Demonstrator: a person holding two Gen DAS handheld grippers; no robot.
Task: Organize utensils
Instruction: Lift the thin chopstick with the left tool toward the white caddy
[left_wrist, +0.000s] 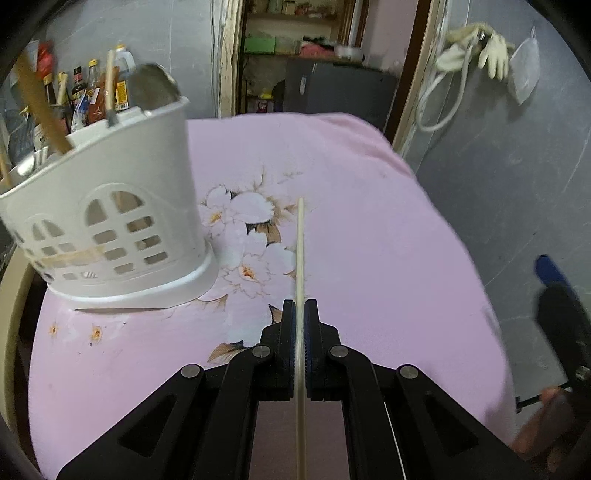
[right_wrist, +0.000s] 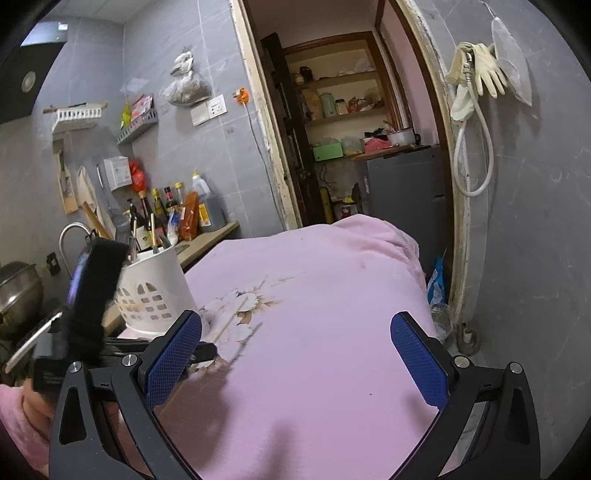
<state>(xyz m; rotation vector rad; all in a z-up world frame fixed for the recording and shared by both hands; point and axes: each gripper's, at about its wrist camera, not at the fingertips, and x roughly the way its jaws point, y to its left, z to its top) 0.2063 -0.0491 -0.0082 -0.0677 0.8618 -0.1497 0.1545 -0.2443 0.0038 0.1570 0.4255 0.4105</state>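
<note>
Pale wooden chopstick (left_wrist: 300, 258), clamped lengthwise in the left hand-held gripper (left_wrist: 300, 306) above the pink floral cloth (left_wrist: 369, 221), should be tipped upright over the white slotted plastic utensil holder (left_wrist: 110, 221) before release, while the right hand-held gripper (right_wrist: 295, 354) gapes empty.

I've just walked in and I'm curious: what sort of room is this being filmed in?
Most likely a small home kitchen. Sauce and oil bottles stand on a counter by a curved tap, a white utensil holder sits on the pink cloth-covered table, and rubber gloves hang on the tiled wall.
</note>
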